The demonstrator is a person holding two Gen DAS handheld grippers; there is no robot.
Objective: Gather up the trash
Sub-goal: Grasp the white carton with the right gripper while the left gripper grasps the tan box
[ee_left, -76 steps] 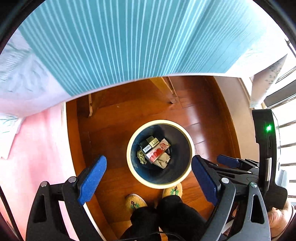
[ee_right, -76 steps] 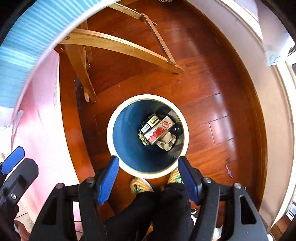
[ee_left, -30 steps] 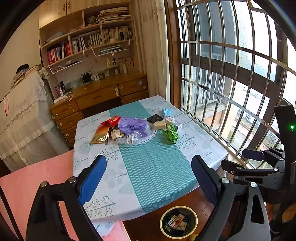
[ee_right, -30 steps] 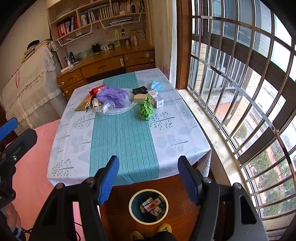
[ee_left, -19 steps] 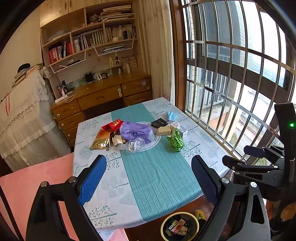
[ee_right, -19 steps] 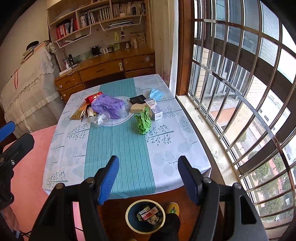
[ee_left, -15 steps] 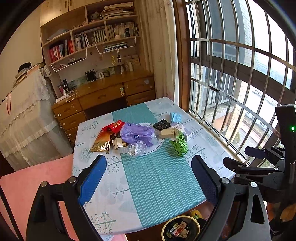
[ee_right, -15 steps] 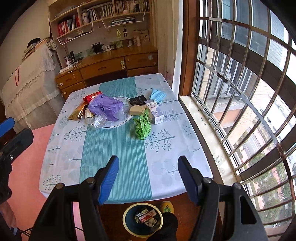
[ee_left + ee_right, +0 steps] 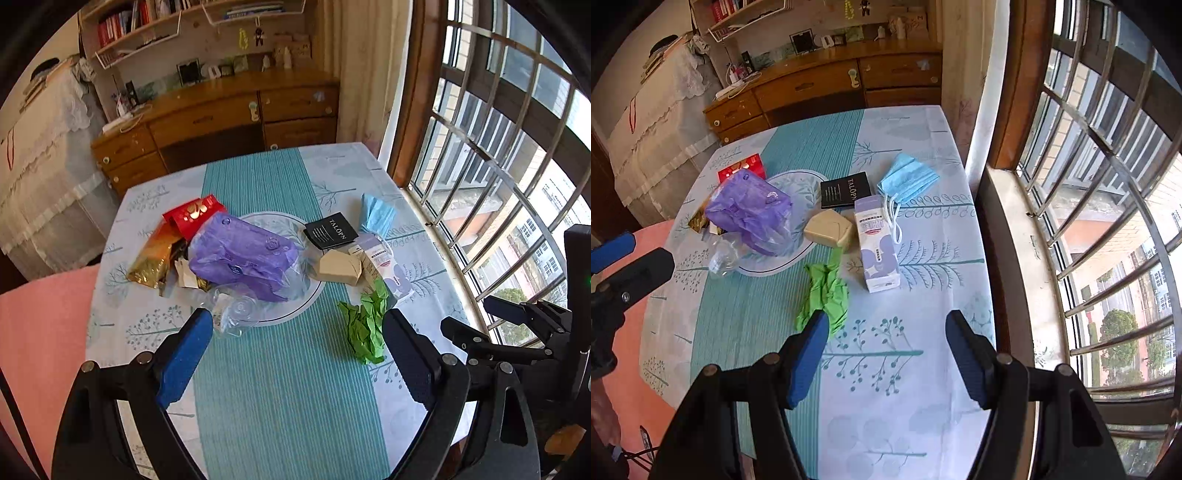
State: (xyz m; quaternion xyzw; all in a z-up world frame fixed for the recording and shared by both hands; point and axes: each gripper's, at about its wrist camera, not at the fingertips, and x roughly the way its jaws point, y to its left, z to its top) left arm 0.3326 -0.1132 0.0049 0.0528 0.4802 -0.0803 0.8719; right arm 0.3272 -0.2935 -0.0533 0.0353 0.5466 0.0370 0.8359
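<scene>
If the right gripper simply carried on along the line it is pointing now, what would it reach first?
Probably bare tablecloth first: the open right gripper points between the crumpled green wrapper and the white and purple carton, which lies further ahead. Depth is uncertain.

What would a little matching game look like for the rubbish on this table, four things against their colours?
Things:
1. mask
2. crumpled paper
3. bag
4. booklet

Colours:
A. green
B. black
C. light blue
D. purple

Pairs: 1-C, 2-A, 3-D, 4-B
</scene>
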